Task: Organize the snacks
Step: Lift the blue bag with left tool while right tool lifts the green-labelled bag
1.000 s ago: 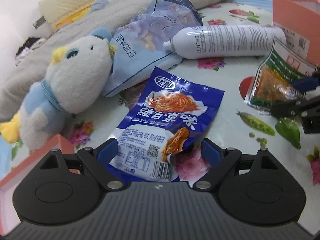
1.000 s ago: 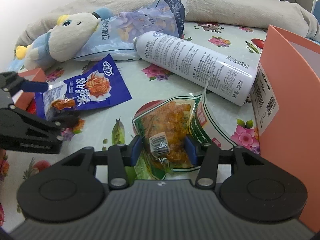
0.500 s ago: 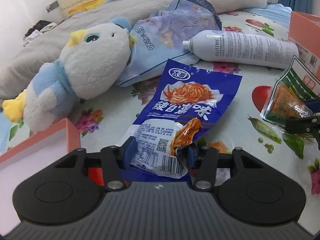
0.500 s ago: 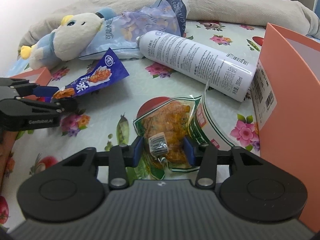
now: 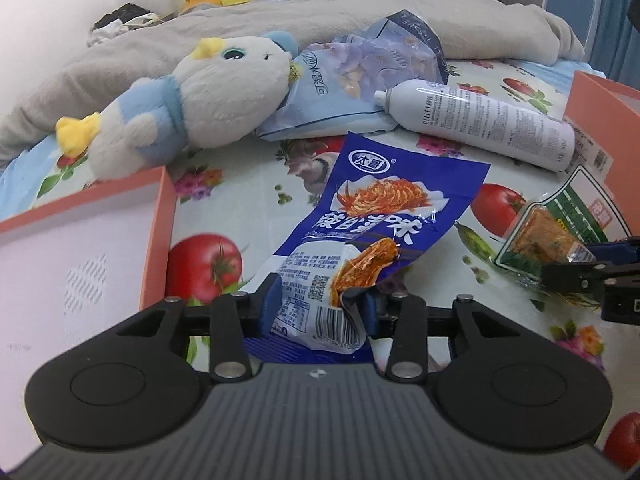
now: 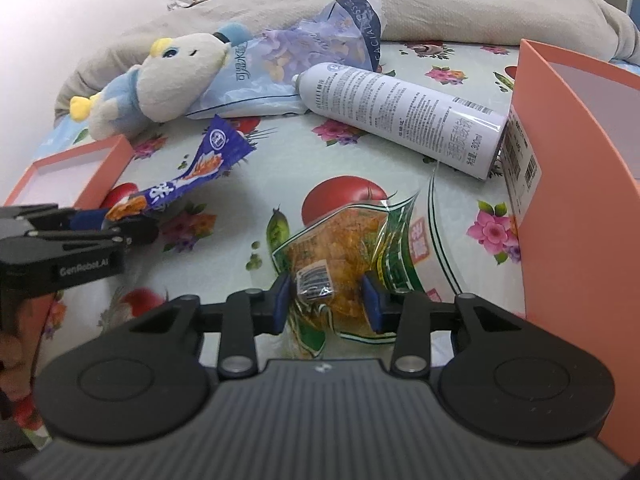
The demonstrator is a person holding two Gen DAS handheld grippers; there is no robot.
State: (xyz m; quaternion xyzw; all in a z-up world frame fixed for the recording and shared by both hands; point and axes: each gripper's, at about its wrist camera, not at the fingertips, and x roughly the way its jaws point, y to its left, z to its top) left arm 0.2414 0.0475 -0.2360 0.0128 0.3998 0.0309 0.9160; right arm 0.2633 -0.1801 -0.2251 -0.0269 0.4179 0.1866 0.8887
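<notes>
A blue snack packet (image 5: 380,216) stands tilted up off the flowered bed sheet. Its lower end sits between the pads of my left gripper (image 5: 320,308), whose jaws are closing and pinching it. From the right wrist view the same blue packet (image 6: 200,172) hangs raised from the left gripper (image 6: 132,232). A green packet of orange snack (image 6: 340,240) is crumpled between the pads of my right gripper (image 6: 326,304), whose jaws are also closing on it. In the left wrist view the green packet (image 5: 560,224) is caught at its end by the right gripper (image 5: 560,272).
An open orange box (image 5: 160,216) lies at the left beside the left gripper. A taller orange box (image 6: 580,200) stands at the right. A plush toy (image 5: 208,96), a tissue pack (image 5: 360,80) and a white spray can (image 5: 480,124) lie behind, before a grey blanket (image 5: 440,20).
The left jaws went from wide open to closed on the blue packet and lifted it toward the left orange box. The right jaws narrowed on the green packet.
</notes>
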